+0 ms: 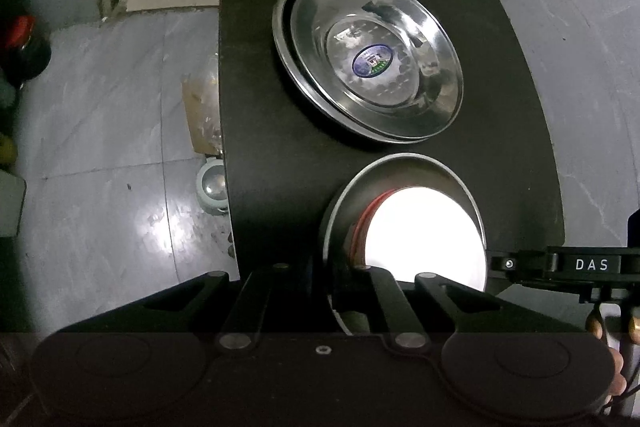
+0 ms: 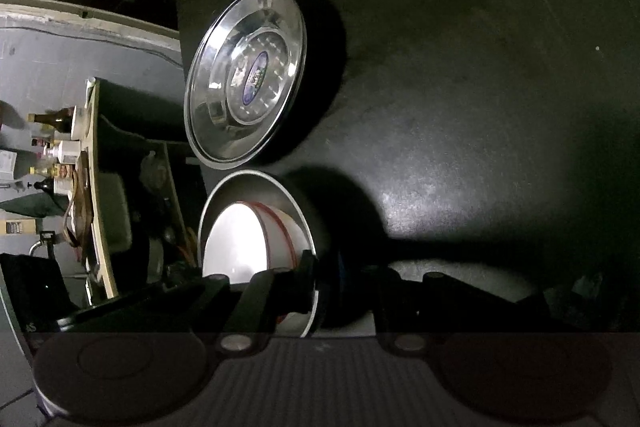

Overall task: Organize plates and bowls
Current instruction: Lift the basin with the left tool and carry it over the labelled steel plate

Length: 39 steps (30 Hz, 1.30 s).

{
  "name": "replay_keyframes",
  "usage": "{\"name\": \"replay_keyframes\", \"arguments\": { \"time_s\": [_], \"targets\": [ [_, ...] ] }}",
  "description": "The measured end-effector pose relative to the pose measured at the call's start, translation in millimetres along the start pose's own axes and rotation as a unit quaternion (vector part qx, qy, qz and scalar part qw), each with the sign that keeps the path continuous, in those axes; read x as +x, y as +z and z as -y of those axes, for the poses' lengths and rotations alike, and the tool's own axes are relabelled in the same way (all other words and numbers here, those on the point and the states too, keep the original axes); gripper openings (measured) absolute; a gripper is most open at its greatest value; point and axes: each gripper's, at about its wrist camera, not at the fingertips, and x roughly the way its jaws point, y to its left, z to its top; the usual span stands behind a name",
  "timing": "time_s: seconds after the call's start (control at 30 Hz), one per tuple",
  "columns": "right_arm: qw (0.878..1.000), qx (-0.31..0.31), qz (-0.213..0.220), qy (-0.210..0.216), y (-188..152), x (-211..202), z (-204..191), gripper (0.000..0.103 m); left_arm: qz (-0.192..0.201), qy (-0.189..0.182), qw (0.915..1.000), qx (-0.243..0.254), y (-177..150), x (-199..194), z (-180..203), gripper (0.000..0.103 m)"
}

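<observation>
On the black table (image 1: 272, 187) two steel plates (image 1: 376, 55) lie stacked, the top one with an oval sticker. Nearer me stands a steel bowl (image 1: 400, 171) with a white, red-rimmed bowl (image 1: 424, 235) nested inside. My left gripper (image 1: 336, 275) is shut on the steel bowl's left rim. The right gripper (image 1: 496, 263) reaches in from the right and meets the opposite rim. In the right wrist view the right gripper (image 2: 320, 275) is shut on the steel bowl (image 2: 256, 187), one finger inside and one outside. The white bowl (image 2: 236, 247) and the plates (image 2: 246, 79) lie beyond.
The table's left edge runs close to the bowl and plates, with grey floor tiles (image 1: 120, 147) below. A piece of cardboard (image 1: 200, 115) and a small round container (image 1: 212, 187) sit on the floor. A shelf with bottles (image 2: 60, 147) stands beside the table. Bare tabletop (image 2: 480, 107) spreads to the right.
</observation>
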Motion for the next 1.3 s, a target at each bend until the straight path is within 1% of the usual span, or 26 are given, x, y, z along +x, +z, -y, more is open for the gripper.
{"name": "replay_keyframes", "arguments": {
  "time_s": [0.13,0.33,0.67,1.0,1.3],
  "targets": [
    [1.000,-0.002,-0.001,0.003,2,-2,-1,0.013,0.006,-0.005,0.9999,-0.011,0,-4,-1,0.006],
    [1.000,-0.015,0.007,0.012,5,-6,-5,0.013,0.021,-0.005,0.9997,-0.009,2,-11,2,0.006],
    [0.999,-0.022,0.025,0.026,13,-30,-12,0.013,0.049,-0.019,0.9986,-0.003,14,-29,13,0.006],
    [0.997,-0.043,0.055,0.037,45,-48,-26,0.014,0.082,-0.033,0.9961,-0.005,45,-36,21,0.006],
    [0.996,-0.061,0.051,0.034,83,-41,-35,0.015,0.090,-0.026,0.9954,-0.020,74,-26,22,0.006]
  ]
}}
